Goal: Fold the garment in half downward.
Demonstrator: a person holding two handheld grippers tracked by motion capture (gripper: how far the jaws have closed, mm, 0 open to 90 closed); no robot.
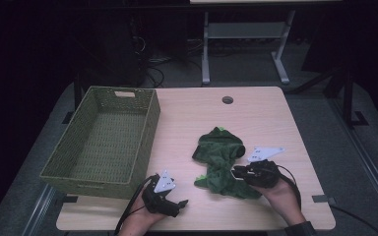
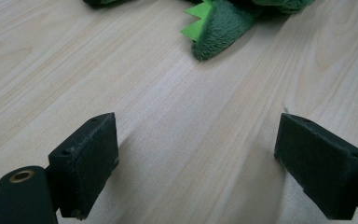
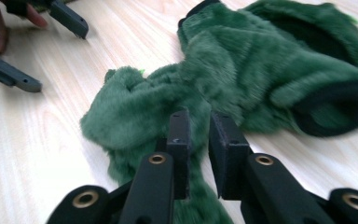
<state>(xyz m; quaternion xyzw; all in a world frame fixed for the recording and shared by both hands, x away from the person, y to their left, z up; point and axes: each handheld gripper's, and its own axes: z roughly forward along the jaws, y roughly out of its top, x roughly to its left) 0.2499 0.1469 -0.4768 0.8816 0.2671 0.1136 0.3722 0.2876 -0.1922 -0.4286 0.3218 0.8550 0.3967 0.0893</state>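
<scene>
- One green plush garment (image 1: 220,162) lies crumpled on the counter (image 1: 275,123), right of one woven basket (image 1: 106,140).
- Two tools.
- Right tool (image 3: 198,140): low over garment's near edge, jaws narrow, small gap, fur between them.
- Left tool (image 2: 196,163): near basket's front corner, jaws wide, nothing between.
- No readable writing.

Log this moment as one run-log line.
left gripper: open, over bare table | right gripper: at green plush garment | basket: empty

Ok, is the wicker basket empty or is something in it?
Empty: the high view shows the green wicker basket with a bare woven floor; the plush garment lies on the table.
</scene>
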